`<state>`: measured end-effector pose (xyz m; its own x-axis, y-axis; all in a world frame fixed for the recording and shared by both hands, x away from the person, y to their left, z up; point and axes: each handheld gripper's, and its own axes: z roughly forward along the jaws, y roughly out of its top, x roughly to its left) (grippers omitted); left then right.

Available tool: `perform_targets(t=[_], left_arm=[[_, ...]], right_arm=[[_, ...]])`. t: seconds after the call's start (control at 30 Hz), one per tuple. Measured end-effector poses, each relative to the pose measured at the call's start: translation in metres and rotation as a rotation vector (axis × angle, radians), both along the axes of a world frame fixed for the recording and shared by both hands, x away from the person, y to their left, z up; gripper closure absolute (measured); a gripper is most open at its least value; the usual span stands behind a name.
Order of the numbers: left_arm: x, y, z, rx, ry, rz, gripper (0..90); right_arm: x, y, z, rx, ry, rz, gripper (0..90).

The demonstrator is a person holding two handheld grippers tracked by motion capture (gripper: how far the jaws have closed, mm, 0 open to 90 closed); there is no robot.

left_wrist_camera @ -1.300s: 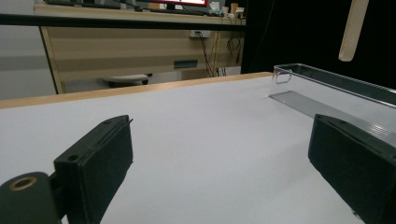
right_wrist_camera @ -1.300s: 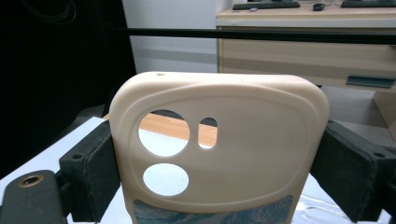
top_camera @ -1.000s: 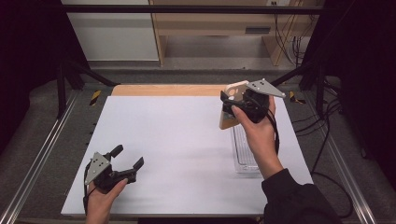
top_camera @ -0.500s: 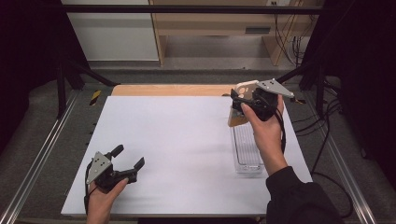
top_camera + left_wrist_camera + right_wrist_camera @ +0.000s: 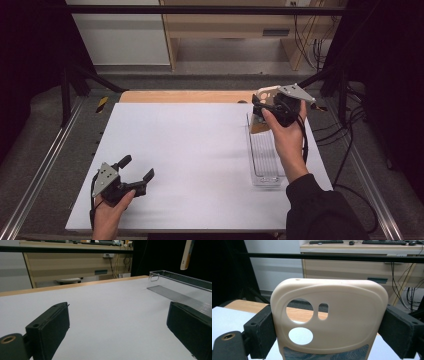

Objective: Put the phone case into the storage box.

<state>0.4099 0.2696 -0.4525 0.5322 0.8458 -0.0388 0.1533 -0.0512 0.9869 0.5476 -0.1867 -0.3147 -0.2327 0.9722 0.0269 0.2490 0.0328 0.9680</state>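
Cream phone case [image 5: 329, 320] clamped in right tool [image 5: 270, 107] above clear tray [image 5: 264, 160] at three o'clock; left tool [image 5: 135, 172], jaws apart, on open white desk [image 5: 190, 150].

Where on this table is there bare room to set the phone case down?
The white table top is bare from the left gripper across to the clear tray, and up to the wooden far edge. The crowded strip is the right side, where the right gripper holds the phone case above the tray.

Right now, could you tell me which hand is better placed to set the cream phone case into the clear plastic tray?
Right: its tongs already clamp the cream phone case above the clear plastic tray; the left tongs rest open, far across the table.
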Motion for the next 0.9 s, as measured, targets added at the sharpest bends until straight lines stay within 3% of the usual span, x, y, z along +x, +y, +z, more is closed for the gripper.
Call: perform_targets(t=[0.57, 0.9], left_arm=[[0.002, -0.001, -0.001, -0.011, 0.017, -0.005, 2.9], [0.002, -0.003, -0.001, -0.016, 0.014, -0.012, 3.0]], right_arm=[[0.044, 0.001, -0.032, -0.002, 0.022, -0.114, 11.3], [0.055, -0.001, -0.041, -0.017, 0.02, -0.169, 11.3]])
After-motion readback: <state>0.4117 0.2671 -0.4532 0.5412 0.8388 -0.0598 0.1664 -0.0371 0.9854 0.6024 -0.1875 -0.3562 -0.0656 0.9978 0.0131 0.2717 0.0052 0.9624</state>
